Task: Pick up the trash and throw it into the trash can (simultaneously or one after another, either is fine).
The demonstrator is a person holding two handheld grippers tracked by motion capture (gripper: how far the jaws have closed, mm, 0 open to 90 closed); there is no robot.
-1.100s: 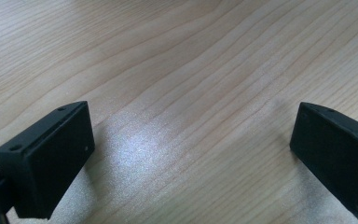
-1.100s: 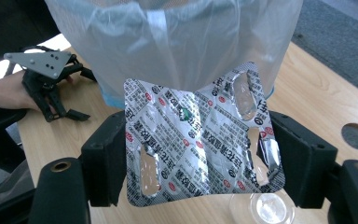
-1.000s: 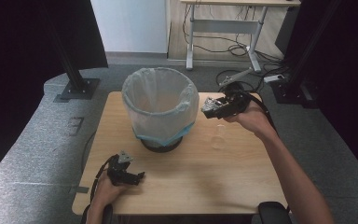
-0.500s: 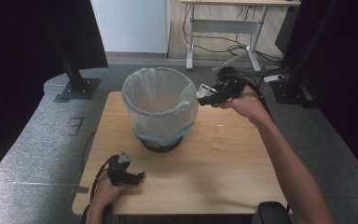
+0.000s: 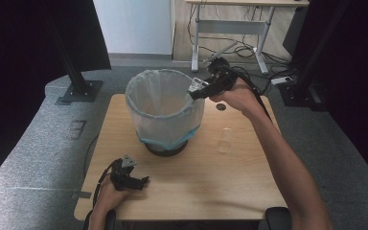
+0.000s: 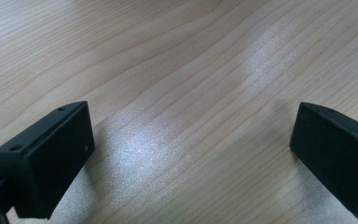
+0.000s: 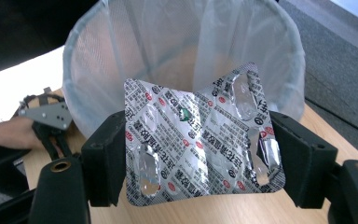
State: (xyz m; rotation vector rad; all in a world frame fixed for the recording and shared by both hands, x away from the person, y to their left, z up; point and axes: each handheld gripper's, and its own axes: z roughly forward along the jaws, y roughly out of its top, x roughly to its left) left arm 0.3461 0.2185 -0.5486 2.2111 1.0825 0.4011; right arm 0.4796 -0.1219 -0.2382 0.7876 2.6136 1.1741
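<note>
A silver blister pack (image 7: pixel 200 140) with red and black print is clamped between the jaws of my right gripper (image 7: pixel 198 154). In the high view that right gripper (image 5: pixel 197 89) holds the pack (image 5: pixel 198 86) at the right rim of a bin (image 5: pixel 163 108) lined with a pale translucent bag. The bin's open mouth (image 7: pixel 186 51) lies just beyond the pack. My left gripper (image 5: pixel 141 181) rests on the table near the front left edge. Its jaws stand wide apart over bare wood (image 6: pixel 186 121).
A clear plastic cup (image 5: pixel 225 140) lies on the wooden table (image 5: pixel 249 191) to the right of the bin. A small dark round object (image 5: pixel 221 107) sits near the right hand. Grey floor padding surrounds the table, and a desk with cables stands behind.
My right gripper has carried the blister pack up and left, from beside the bin to its right rim. The left gripper has stayed put.
</note>
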